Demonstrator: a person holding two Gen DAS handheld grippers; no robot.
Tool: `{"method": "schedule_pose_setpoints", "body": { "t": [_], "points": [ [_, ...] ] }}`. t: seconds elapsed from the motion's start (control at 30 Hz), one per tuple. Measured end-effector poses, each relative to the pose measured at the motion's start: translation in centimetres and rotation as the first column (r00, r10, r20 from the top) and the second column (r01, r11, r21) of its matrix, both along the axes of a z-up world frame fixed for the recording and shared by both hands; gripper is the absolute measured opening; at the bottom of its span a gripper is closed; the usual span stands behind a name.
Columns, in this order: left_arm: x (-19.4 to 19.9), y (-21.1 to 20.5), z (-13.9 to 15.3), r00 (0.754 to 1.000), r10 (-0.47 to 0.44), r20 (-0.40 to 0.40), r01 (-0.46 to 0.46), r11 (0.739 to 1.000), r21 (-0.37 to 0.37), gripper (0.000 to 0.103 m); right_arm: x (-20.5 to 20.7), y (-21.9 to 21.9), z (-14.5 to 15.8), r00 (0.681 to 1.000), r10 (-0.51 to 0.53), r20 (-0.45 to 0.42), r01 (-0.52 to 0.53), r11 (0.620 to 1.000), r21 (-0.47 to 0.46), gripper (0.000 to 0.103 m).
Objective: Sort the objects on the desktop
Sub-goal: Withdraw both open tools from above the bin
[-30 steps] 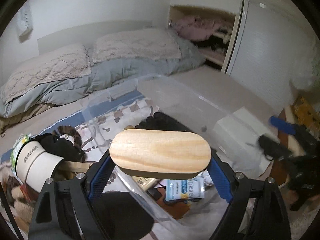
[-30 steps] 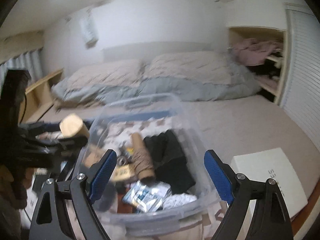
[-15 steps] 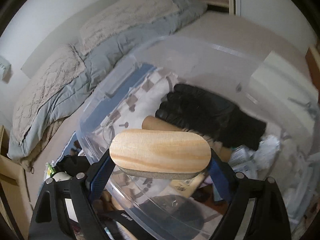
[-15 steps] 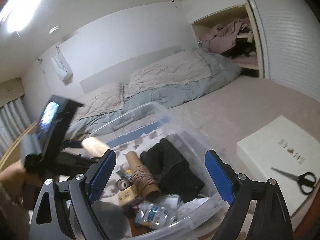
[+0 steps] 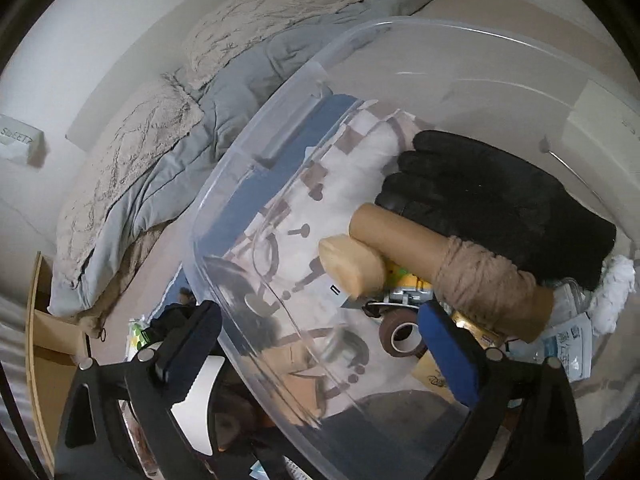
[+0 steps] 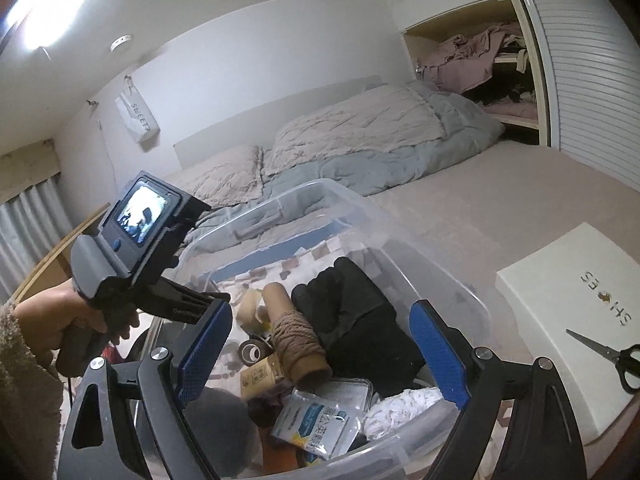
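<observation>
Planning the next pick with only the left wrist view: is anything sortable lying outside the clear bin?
Observer: Yes, black-handled scissors lie on top of the white box beside the bin.
Operator: Is the right hand-held gripper free to take them?
Observer: The right hand-held gripper is open and grips nothing; it hovers at the bin's near edge, and the scissors are off to its right.
</observation>
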State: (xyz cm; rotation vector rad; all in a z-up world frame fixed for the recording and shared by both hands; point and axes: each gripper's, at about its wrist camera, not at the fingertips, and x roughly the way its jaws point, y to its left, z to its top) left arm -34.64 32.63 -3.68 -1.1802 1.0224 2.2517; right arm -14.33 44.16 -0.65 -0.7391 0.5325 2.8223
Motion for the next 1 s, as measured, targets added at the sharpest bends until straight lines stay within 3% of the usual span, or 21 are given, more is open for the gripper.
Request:
{"method": "schedule_pose_setpoints", "body": {
  "t": [0.13, 0.43, 0.63, 1.0],
  "points": [
    [0.9, -0.5, 0.4, 1.0, -0.016, 0.008, 0.016, 1.0, 0.026, 0.099, -0.2, -0.1, 0.0, 1.0, 0.003, 0.007, -0.003, 1.0, 0.014, 0.09],
    [2.9, -1.8, 2.2, 1.0, 0.009, 0.015, -0.011, 0.982, 0.19, 0.099, -0.1, 0.1, -0.1, 1.0, -0.016, 0.014, 0.016, 1.0, 0.026, 0.09],
    [4.8, -3.0, 3.6, 0.999, 0.031, 0.026, -0.038, 0.951, 0.308, 0.099, 0.1, 0.5, -0.1, 1.0, -0.024, 0.008, 0.023, 0.999, 0.026, 0.09],
    [8.5, -5.4, 5.1, 0.997, 0.071, -0.005, -0.061, 0.891, 0.45, 0.099, 0.5, 0.7, 0.1, 0.998, -0.064, 0.014, 0.062, 0.995, 0.081, 0.09]
  ]
}}
